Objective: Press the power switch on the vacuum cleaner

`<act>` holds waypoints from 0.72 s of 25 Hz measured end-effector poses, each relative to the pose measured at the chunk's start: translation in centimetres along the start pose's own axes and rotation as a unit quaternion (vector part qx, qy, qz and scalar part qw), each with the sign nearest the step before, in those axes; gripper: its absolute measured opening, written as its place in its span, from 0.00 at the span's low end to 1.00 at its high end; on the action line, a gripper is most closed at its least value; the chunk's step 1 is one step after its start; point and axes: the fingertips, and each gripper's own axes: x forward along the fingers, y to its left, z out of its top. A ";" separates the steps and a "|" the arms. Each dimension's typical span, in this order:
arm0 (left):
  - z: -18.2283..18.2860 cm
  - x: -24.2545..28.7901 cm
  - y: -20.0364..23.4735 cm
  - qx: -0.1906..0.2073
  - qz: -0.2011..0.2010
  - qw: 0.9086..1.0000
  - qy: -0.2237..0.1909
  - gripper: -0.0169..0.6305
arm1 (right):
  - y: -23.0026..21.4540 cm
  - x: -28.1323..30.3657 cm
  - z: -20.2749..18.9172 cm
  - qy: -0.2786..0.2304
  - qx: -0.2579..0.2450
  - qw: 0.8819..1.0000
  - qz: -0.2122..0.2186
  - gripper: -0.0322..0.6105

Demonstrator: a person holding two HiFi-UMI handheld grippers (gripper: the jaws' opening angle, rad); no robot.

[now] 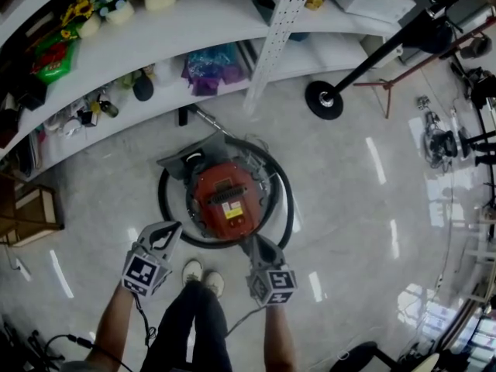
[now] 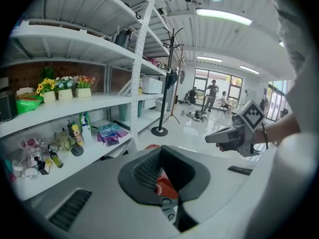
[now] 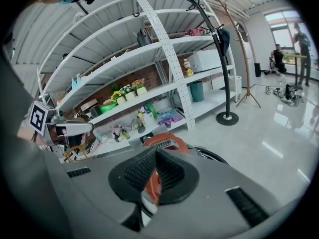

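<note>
Over the floor just short of the vacuum cleaner (image 1: 225, 198), left tool (image 1: 175, 225) and right tool (image 1: 250, 240) hang side by side, each with jaws together on nothing, tips toward the red drum. The vacuum cleaner stands upright on the floor (image 1: 356, 177) between the person's shoes (image 1: 203, 276) and the white shelf (image 1: 217, 14). A black hose (image 1: 288, 208) is looped round it, with a grey attachment (image 1: 186, 161) on the shelf side. It looks round from above, so long axis unclear. On the shelf, flower pots (image 1: 116, 10) hold flowers on the top tier; bottles (image 1: 105, 107) and a purple bag (image 1: 208, 68) sit lower.
</note>
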 end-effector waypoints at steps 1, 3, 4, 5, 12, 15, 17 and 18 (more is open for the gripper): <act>-0.4 0.2 0.0 -0.006 0.000 1.000 0.002 0.04 | -0.3 0.3 -0.5 -0.001 0.003 1.000 -0.001 0.07; -1.2 0.6 0.0 -0.003 -0.004 1.000 0.008 0.04 | -0.6 1.0 -1.5 0.000 0.009 1.000 -0.002 0.07; -1.7 0.8 -0.1 0.000 -0.007 1.000 0.010 0.04 | -0.8 1.2 -1.9 0.002 0.011 1.000 -0.001 0.07; -2.1 1.0 -0.1 0.002 -0.008 1.000 0.012 0.04 | -0.9 1.4 -2.3 0.004 0.012 1.000 -0.001 0.07; -4.2 2.1 0.0 -0.014 -0.008 1.000 0.018 0.04 | -1.7 3.3 -4.0 0.005 0.013 1.000 -0.005 0.07; -4.9 2.4 0.1 -0.008 -0.012 1.000 0.025 0.04 | -1.8 4.1 -4.1 0.005 0.016 1.000 -0.004 0.07; -5.1 2.5 0.0 -0.003 -0.016 0.999 0.028 0.04 | -2.1 4.5 -4.4 0.005 0.018 1.000 -0.005 0.07; -5.0 2.5 0.0 -0.004 -0.017 0.999 0.028 0.04 | -2.3 4.6 -4.4 0.006 0.018 1.000 -0.006 0.07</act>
